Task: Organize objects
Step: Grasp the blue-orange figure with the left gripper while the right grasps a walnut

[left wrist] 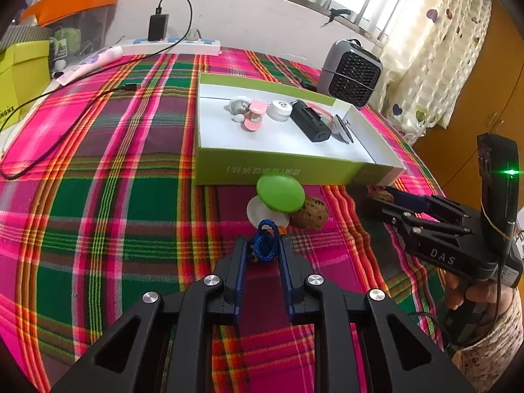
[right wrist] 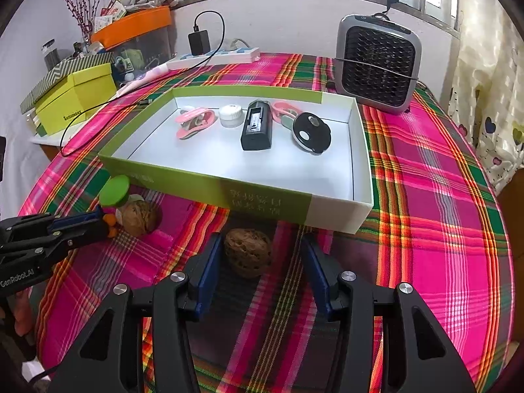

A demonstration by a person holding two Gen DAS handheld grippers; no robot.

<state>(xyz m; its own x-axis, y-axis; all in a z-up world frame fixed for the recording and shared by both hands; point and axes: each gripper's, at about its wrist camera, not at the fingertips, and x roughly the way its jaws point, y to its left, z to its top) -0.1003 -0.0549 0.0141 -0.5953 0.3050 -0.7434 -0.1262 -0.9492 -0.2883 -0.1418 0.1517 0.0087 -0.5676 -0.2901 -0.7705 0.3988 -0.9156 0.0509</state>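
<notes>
- Left wrist view — left gripper (left wrist: 264,249) closed on a blue braided cord (left wrist: 264,241), low over the plaid-covered counter (left wrist: 98,196), before the green-lidded jar (left wrist: 278,196) and a walnut (left wrist: 309,212). Risk: only the loop is pinched; lifting could drag the jar or let the cord slip.
- Right wrist view — right gripper (right wrist: 260,258), fingers parted, straddles a second walnut (right wrist: 248,252) without pressing; the left fingertip is close beside it. Risk: the round shell may roll away on closing. Only here is the tray (right wrist: 209,190) interior fully seen — black battery pack (right wrist: 257,129), pink clips.
</notes>
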